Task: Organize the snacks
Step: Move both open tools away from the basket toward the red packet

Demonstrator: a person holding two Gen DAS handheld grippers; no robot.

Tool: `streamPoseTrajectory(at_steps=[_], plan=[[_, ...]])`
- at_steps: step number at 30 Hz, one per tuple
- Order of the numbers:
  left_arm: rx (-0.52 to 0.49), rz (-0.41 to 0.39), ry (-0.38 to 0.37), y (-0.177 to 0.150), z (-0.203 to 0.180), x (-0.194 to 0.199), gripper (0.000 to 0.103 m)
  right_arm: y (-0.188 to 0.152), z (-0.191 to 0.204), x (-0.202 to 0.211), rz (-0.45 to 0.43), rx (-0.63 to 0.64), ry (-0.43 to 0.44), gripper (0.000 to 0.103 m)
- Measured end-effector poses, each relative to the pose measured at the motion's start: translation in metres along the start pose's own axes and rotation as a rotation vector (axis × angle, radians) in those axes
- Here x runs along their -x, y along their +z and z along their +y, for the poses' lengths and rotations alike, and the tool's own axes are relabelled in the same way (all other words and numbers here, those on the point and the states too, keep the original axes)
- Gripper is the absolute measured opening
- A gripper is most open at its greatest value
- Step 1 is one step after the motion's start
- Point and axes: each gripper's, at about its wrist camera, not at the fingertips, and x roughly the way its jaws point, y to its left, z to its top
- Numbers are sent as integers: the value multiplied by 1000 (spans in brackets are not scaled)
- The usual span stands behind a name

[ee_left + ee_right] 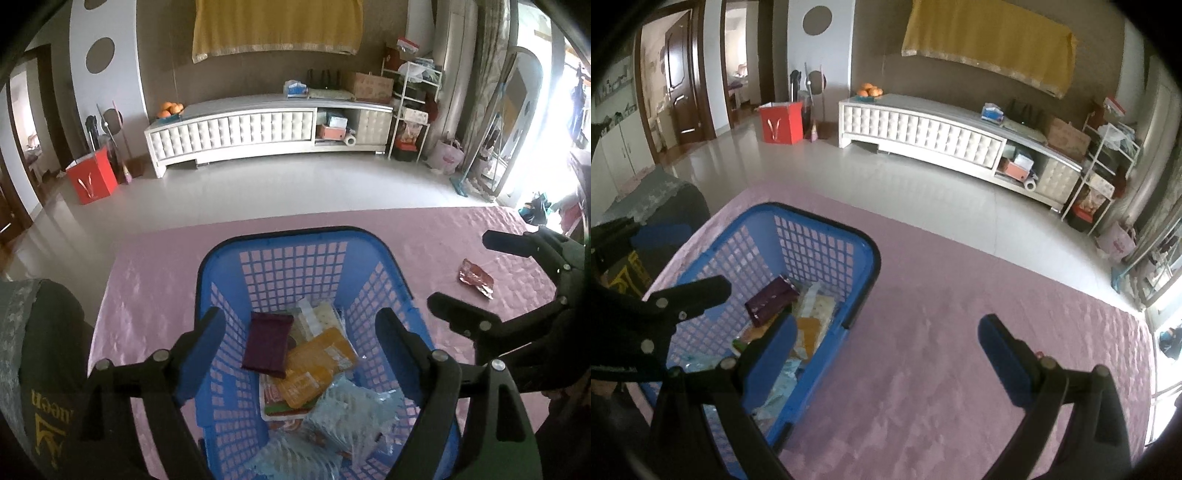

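A blue plastic basket [280, 243] stands on the pink tablecloth [155, 266]. It holds several snack packets: a dark purple one [267, 345] on top, an orange one [321, 354] and clear bluish ones [351, 410]. My left gripper [301, 332] is open and empty, just above the basket. My right gripper [886, 339] is open and empty over the cloth, right of the basket [864, 251]; it also shows in the left wrist view [469, 269]. A red snack packet [476, 282] lies on the cloth at the right.
A dark cushion with gold lettering [40, 354] sits left of the table. Beyond the table's far edge lies tiled floor [277, 184], a white low cabinet [236, 129] and a red paper bag [94, 179].
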Motion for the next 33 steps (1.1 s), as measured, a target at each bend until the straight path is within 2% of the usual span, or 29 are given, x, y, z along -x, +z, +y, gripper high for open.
streamPoseTrajectory(at_steps=[8, 16, 21, 25, 27, 30, 33], plan=[[-16, -71, 11, -6, -16, 52, 82, -6, -16, 59, -57, -43, 28, 100], [-57, -131, -17, -7, -59, 90, 82, -22, -44, 100, -103, -80, 34, 100], [-91, -135, -32, -6, -93, 92, 82, -36, -67, 111, -125, -126, 12, 100], [-124, -137, -12, -3, -120, 87, 83, -46, -89, 113, -115, -143, 14, 100], [-128, -142, -19, -2, -131, 84, 87, -50, -99, 113, -109, -145, 9, 100], [-125, -139, -38, 3, -144, 78, 101, -58, -112, 111, -94, -145, -1, 100], [-121, -130, -54, 6, -158, 69, 103, -66, -128, 107, -84, -155, -7, 100]])
